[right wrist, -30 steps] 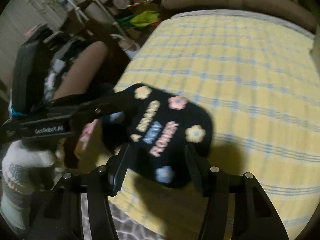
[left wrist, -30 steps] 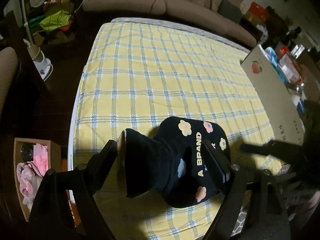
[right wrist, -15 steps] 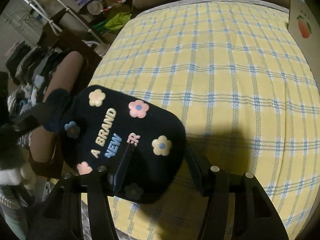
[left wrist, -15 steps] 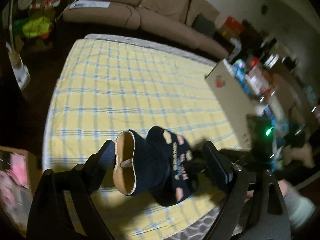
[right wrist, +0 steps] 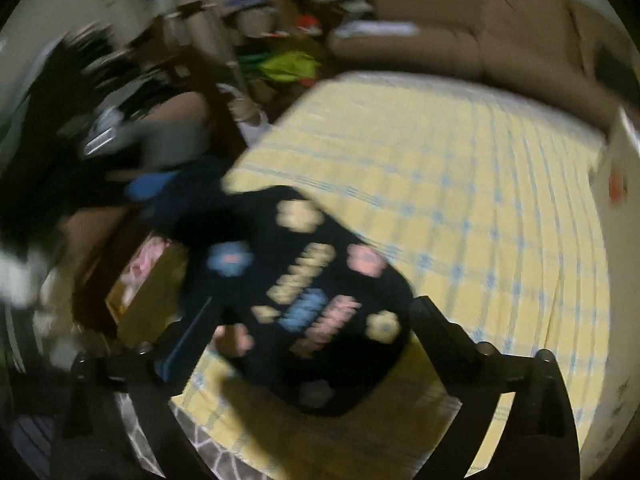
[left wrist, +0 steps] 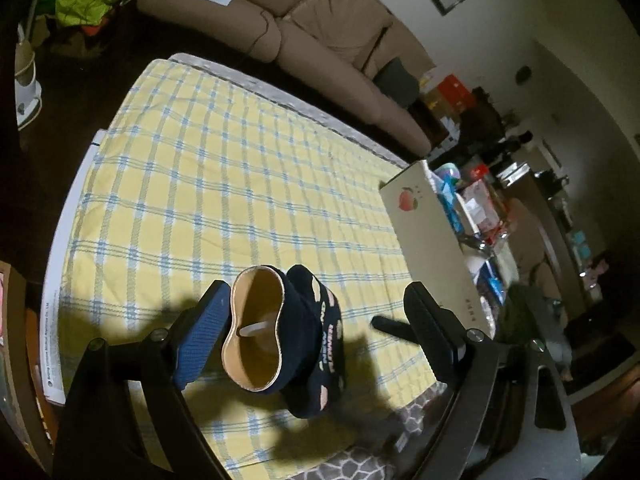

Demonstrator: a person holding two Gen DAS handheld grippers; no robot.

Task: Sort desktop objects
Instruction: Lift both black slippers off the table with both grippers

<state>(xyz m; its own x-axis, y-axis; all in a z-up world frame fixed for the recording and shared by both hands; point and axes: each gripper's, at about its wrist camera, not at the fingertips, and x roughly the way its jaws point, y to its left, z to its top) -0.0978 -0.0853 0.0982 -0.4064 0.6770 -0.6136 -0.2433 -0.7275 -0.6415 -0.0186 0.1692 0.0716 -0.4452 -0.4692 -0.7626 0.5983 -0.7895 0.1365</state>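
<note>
A navy pouch [left wrist: 304, 344] with flower patches and the words "A BRAND NEW FLOWER" hangs over the near edge of the yellow checked tablecloth [left wrist: 224, 184]. Its tan-lined mouth faces the left wrist camera. My left gripper [left wrist: 316, 336] is open, jaws wide on either side of the pouch, the left finger [left wrist: 200, 336] beside the mouth. In the blurred right wrist view the pouch [right wrist: 304, 300] fills the space between the jaws of my right gripper [right wrist: 308, 344], which look closed against its lower edge.
A beige box [left wrist: 432, 240] with a peach print stands at the table's right edge. A brown sofa [left wrist: 312, 28] runs behind the table. A wooden box [right wrist: 144, 280] with pink items sits left of the table.
My left gripper has tilted so the pouch's open mouth faces it. My right gripper has swung left with the pouch; its view is motion-blurred.
</note>
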